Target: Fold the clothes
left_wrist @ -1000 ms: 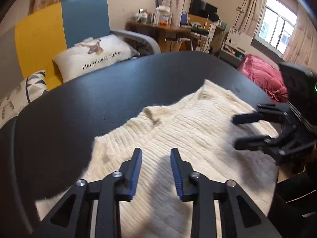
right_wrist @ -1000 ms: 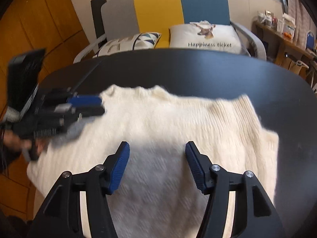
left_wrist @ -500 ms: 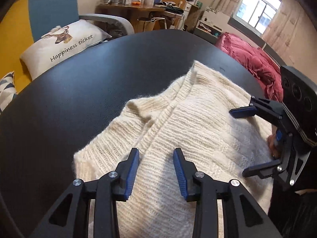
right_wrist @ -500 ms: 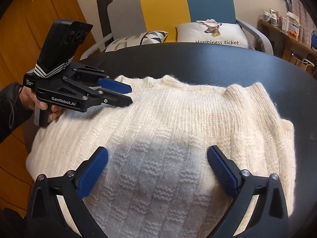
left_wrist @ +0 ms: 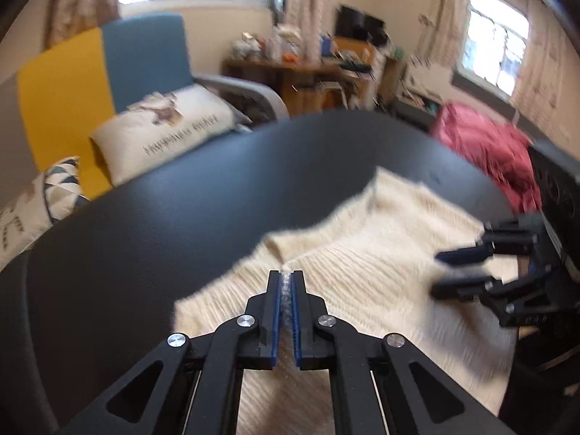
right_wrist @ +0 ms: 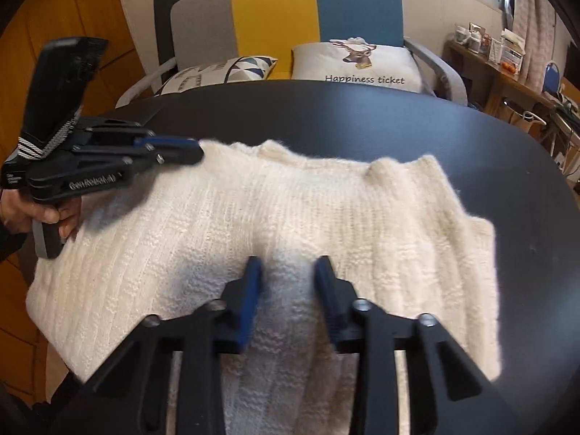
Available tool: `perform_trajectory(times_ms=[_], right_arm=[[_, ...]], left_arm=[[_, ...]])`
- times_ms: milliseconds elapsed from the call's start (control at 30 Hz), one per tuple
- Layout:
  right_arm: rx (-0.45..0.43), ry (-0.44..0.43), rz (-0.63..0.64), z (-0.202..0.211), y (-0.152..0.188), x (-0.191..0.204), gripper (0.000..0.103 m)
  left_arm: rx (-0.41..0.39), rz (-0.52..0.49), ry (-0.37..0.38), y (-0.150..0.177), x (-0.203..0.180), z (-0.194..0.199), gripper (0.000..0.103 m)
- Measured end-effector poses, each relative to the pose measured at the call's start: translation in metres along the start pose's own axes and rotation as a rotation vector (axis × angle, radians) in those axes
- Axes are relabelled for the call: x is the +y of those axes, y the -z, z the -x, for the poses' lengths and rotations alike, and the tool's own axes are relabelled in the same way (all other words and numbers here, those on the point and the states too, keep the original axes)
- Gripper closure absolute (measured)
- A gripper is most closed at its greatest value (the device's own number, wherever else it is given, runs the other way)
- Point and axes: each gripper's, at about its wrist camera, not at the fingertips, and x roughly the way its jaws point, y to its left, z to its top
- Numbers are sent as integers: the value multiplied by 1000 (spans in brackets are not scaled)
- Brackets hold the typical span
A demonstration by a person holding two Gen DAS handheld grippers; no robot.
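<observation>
Black round table [right_wrist: 362,119] in a cluttered bedroom, striped armchair [right_wrist: 290,11] behind, and a cream knit sweater [right_wrist: 326,210] lies spread flat across its near side. Soft, floppy and light by the look of it, so best taken by a pinched ridge of fabric. On the left, the left gripper [left_wrist: 286,279] has just snapped together on a thin fold of knit. Right gripper [right_wrist: 288,270] has been closing too; a thick raised fold sits between its jaws, seemingly pinched.
</observation>
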Motion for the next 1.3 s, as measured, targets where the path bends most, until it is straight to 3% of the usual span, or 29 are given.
perform_trajectory(times_ms=[167,333,400,533,633,733,900,1000,1100,1133,1200,1300], right_arm=[[-9,10,-38,-9,1,-5,71],[-32,-70,-125,-9,7,-16,70],[-38,-92,-136,-3,5,-21,70],[-76,-87,-131,13,-1,-28,69],[-78,-49,-147,15,-2,-38,50],[-73,-77,-198,12,6,-48,49],[-57,-89,-225,3,27,-54,48],[-80,-126,-251,-2,34,-59,43],[-93,-131,-248,-5,35,-59,41],[-94,-126,-239,-5,36,-58,41],[-96,-104,-216,-5,36,-55,42],[-99,-51,-181,-2,34,-50,42]], left_arm=[[128,-3,-34,9,1,-40,99],[120,39,-59,3,8,-33,88],[101,50,-78,0,9,-22,88],[36,-25,-24,-12,-12,-6,87],[15,-87,47,-24,-28,-7,81],[90,-138,148,-43,-39,-38,71],[223,-174,261,-59,-41,-84,68],[247,-179,286,-65,-42,-94,67],[281,-192,289,-63,-45,-103,71],[275,-204,283,-59,-48,-101,80],[235,-219,274,-56,-54,-96,98],[154,-232,195,-50,-66,-83,100]])
